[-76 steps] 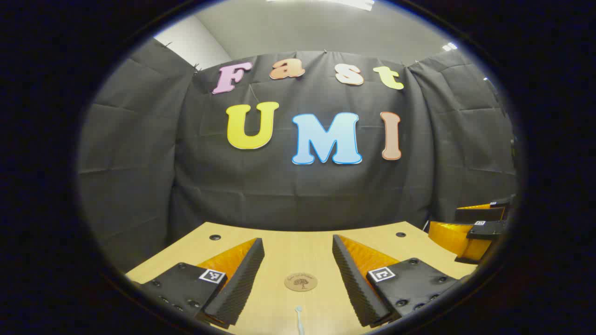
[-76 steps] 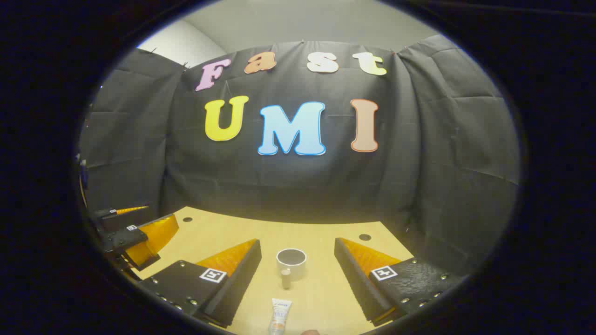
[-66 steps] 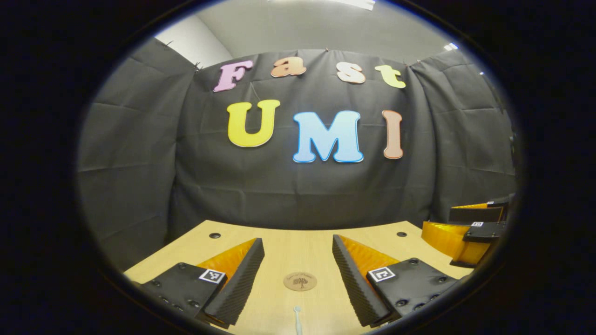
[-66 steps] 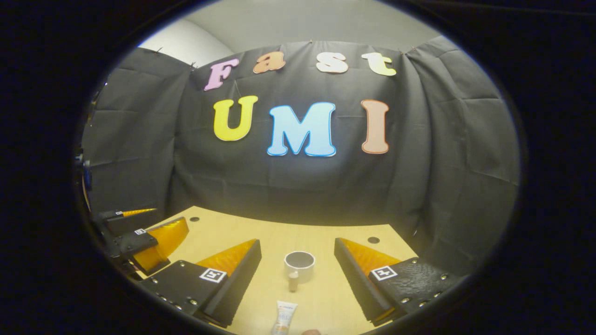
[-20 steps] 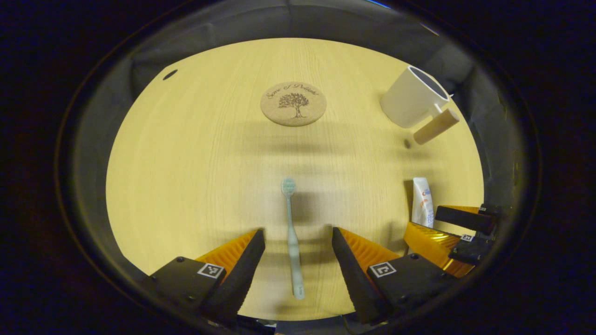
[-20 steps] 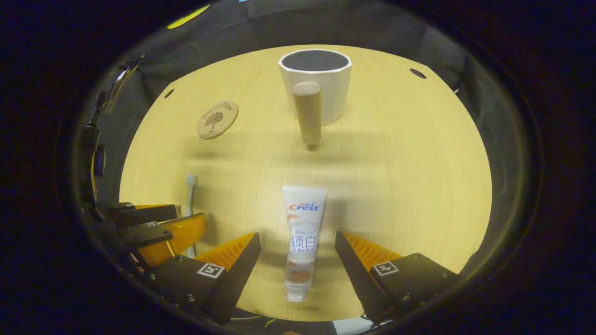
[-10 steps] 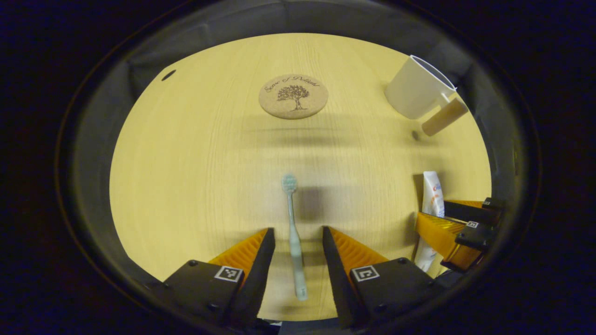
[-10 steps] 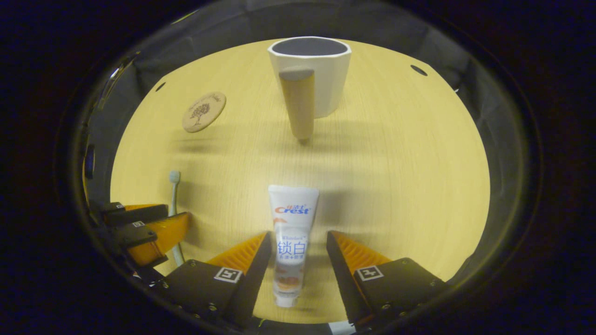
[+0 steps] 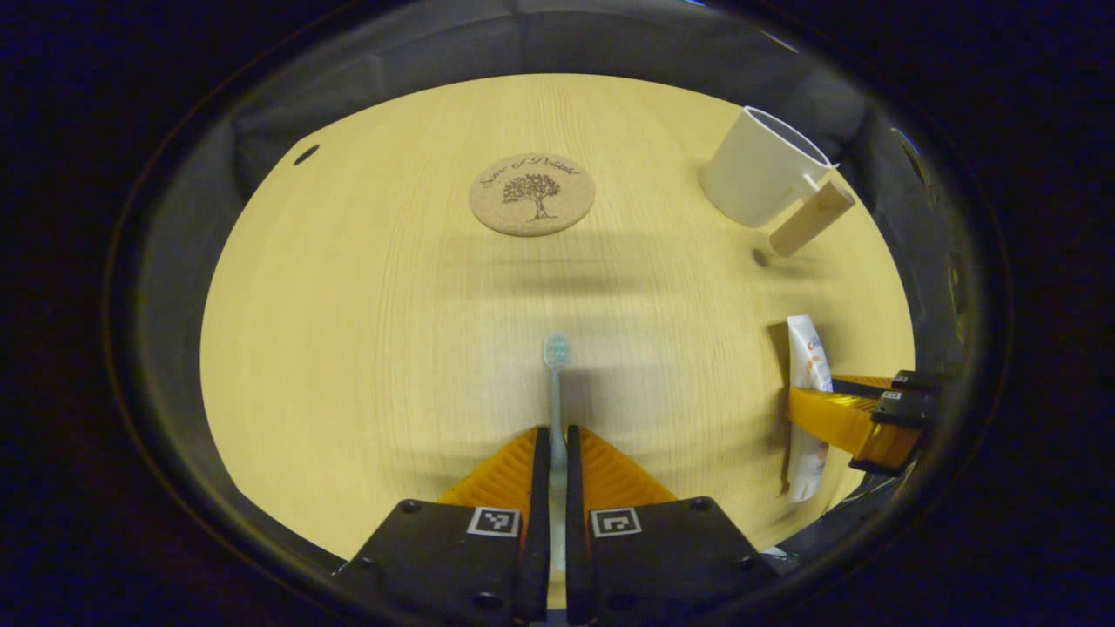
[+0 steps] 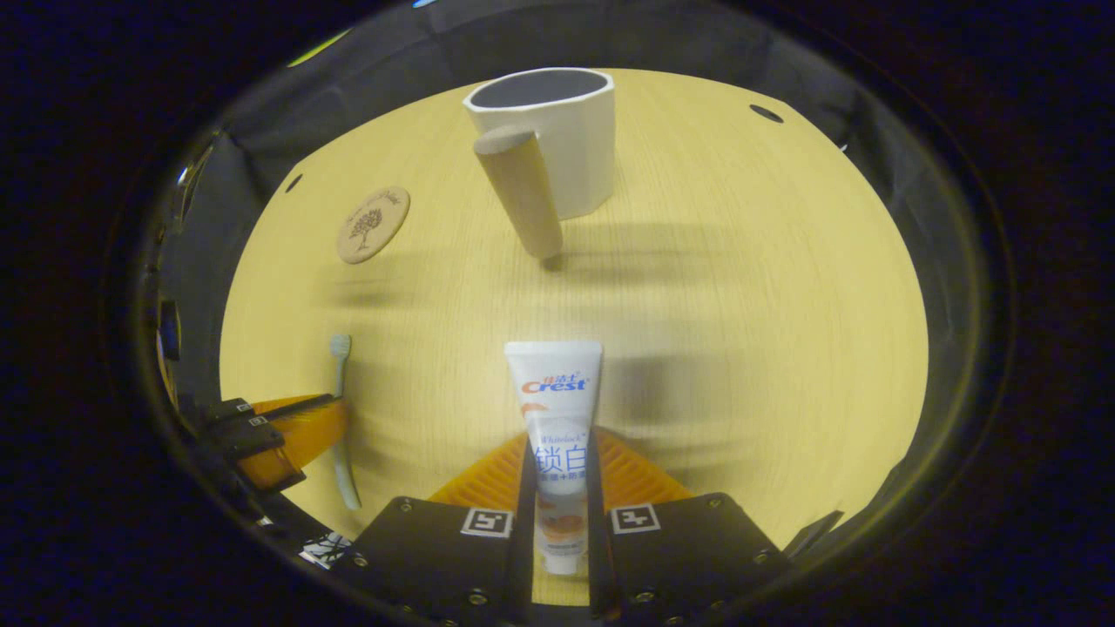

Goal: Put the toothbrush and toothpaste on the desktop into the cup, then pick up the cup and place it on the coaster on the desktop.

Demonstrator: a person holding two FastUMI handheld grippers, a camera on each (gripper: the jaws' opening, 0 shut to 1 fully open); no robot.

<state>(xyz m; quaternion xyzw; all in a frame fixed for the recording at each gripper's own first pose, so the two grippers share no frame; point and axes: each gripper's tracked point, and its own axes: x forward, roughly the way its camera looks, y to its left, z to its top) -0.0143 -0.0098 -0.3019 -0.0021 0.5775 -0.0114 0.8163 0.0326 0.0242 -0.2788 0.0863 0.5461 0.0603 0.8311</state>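
A pale green toothbrush (image 9: 554, 383) lies on the wooden desktop (image 9: 348, 331), and my left gripper (image 9: 553, 444) is shut on its handle, bristle head pointing away. A white toothpaste tube (image 10: 555, 418) lies on the desk with my right gripper (image 10: 557, 461) shut on its lower half, cap end toward the camera. The white cup (image 10: 557, 148) with a wooden handle stands upright farther ahead. In the left gripper view the cup (image 9: 753, 178) is at the upper right and the round cork coaster (image 9: 531, 182) lies ahead. The right gripper (image 9: 858, 418) and toothpaste (image 9: 806, 366) show at the right there.
The coaster (image 10: 373, 224) lies left of the cup in the right gripper view, with the toothbrush (image 10: 340, 409) and left gripper (image 10: 279, 431) at the lower left. Small dark holes (image 10: 766, 113) mark the desk's far corners. Black cloth walls surround the desk.
Both grippers tilted down from facing the wall to the desk, lowered over their objects, and have now shut: the left on the toothbrush handle, the right on the toothpaste tube.
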